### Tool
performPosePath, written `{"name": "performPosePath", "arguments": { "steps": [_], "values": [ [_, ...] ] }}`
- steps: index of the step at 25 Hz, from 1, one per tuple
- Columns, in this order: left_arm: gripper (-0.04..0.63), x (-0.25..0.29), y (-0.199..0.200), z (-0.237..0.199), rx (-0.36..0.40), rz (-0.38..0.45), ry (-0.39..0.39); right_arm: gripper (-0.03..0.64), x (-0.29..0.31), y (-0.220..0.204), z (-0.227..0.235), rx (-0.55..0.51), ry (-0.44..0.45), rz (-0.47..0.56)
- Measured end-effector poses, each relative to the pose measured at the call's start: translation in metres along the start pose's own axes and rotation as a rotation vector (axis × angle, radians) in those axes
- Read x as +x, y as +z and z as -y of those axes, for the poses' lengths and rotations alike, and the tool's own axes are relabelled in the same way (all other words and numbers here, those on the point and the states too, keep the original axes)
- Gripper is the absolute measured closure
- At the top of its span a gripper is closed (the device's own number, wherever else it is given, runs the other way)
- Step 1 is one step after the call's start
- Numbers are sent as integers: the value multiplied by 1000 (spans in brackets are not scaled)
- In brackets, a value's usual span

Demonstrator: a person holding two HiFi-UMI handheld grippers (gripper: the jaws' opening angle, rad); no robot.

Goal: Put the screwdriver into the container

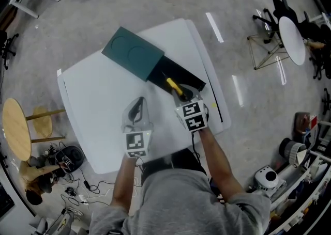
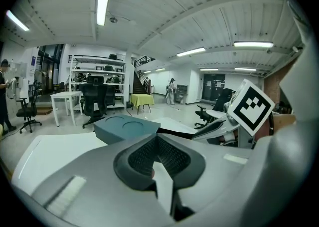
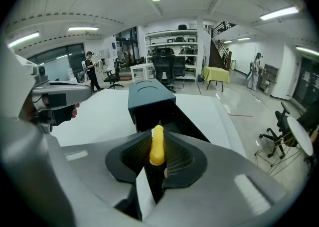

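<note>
As the right gripper [image 3: 158, 153] clamps the yellow-handled screwdriver [image 1: 175, 87] over the open black rectangular container's [image 1: 182, 74] near end, delivery seems nearly done. Next comes lowering and release; the left gripper [image 2: 157, 143] is closed, empty.

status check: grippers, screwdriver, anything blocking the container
Right gripper jaws shut on the yellow-handled screwdriver, tip toward the open black container. Left gripper shut, empty. Teal lid covers the far end; opening unobstructed.
</note>
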State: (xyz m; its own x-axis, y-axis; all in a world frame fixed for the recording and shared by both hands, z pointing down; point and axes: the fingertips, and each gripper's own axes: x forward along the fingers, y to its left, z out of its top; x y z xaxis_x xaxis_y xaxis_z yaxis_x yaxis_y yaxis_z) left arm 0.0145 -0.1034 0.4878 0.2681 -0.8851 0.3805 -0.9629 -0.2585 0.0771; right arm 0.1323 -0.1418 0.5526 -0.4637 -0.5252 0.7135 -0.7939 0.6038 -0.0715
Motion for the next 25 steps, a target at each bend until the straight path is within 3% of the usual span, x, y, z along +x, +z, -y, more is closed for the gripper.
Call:
{"name": "performPosePath", "arguments": {
  "steps": [13,25],
  "values": [
    [583,28,-18,-6,-16,-46,-19,537,33,-8,7,-28,30,-80],
    [583,48,-34,-12,-30,-83,-44,534,54,-32,10,-50,28,-219]
  ]
}}
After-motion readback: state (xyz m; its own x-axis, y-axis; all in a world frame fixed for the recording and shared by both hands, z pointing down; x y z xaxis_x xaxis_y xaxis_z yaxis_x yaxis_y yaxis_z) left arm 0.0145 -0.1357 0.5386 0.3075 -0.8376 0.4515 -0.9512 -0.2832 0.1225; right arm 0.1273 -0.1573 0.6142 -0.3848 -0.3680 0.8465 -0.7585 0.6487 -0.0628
